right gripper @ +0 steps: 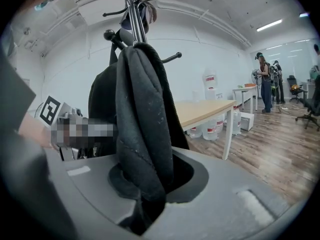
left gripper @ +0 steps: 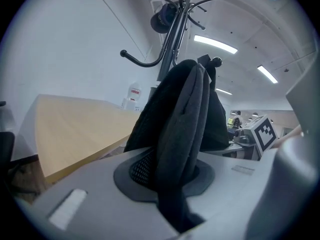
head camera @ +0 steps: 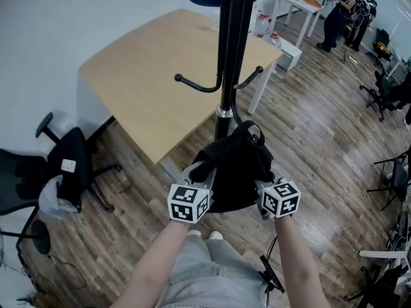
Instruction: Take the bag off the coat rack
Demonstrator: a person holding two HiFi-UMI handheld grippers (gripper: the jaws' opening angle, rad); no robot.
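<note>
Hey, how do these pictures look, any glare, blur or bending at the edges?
Head view: even lighting, sharp, little distortion around the coat rack. Left gripper view: heavy fisheye with black corners, ceiling lights glaring, the bag a dark mass with little detail. Right gripper view: same fisheye, but the bag's fabric texture shows.
</note>
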